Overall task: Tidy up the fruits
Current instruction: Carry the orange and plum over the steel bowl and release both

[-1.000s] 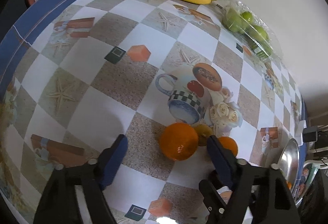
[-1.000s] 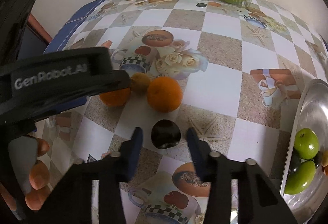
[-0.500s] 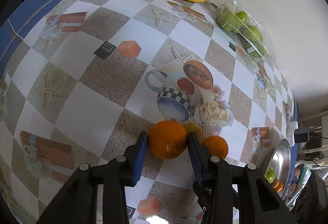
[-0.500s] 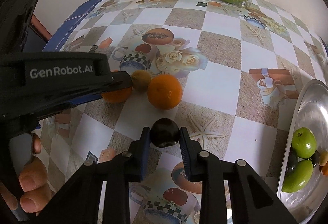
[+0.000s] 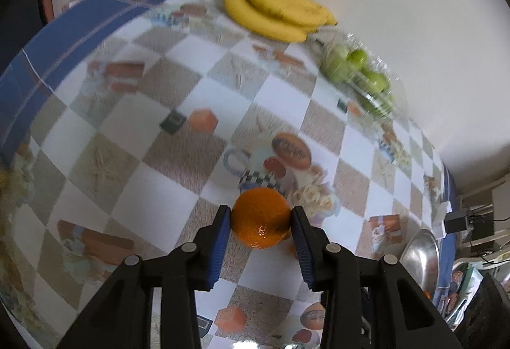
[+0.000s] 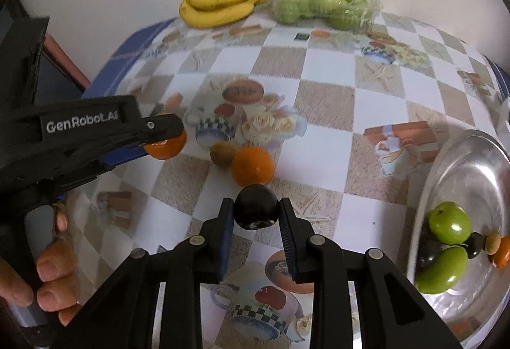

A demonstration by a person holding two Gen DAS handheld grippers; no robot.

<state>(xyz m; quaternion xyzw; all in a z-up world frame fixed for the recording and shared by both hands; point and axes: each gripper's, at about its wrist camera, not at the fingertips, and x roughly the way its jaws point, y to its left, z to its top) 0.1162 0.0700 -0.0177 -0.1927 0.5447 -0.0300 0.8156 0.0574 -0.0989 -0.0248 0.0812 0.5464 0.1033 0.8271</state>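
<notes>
Left hand-held gripper (image 5: 259, 223) clamps orange (image 5: 259, 218); checked tablecloth (image 5: 127, 113) open beyond

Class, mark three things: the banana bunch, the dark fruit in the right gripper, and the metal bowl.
banana bunch (image 6: 223, 3), right wrist view, middle of the bunch
dark fruit (image 6: 256, 210), right wrist view, its front face
metal bowl (image 6: 471, 164), right wrist view, bare inner wall

Metal bowl (image 6: 459, 176) cut by right edge; small fruits within possibly plums.
</notes>
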